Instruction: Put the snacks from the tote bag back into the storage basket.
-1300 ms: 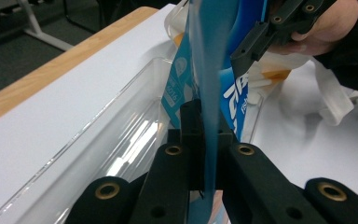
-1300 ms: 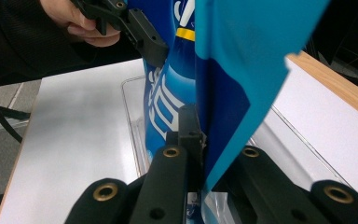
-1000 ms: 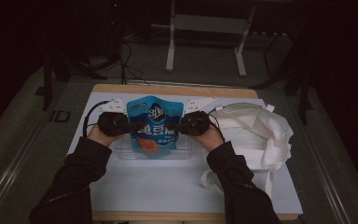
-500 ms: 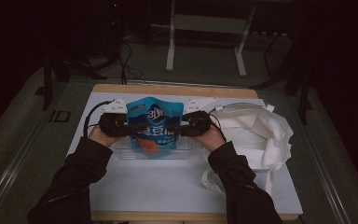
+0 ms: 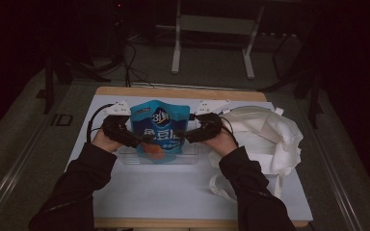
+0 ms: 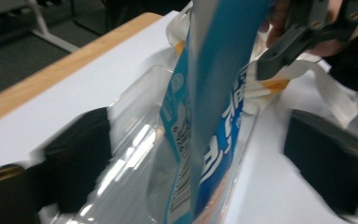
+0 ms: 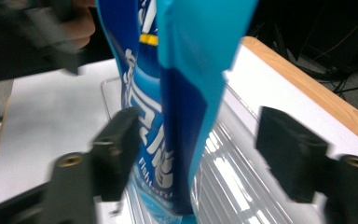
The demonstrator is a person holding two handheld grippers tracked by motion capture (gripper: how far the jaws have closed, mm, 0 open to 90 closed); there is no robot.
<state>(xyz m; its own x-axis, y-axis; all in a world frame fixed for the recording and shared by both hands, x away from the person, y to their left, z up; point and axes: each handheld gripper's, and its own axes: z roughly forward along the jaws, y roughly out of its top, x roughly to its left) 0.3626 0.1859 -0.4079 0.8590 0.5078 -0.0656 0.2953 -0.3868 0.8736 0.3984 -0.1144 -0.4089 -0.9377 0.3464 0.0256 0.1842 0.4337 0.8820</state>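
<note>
Now both sets of jaws have just been opening: the left gripper (image 5: 142, 140) and right gripper (image 5: 182, 138) release the blue snack bag (image 5: 160, 129), which stands upright in the clear tray (image 5: 192, 155), apparently placed.

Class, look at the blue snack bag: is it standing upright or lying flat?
Upright. The blue snack bag stands on its bottom edge inside the clear plastic tray, its top well above the tray's rim.
</note>
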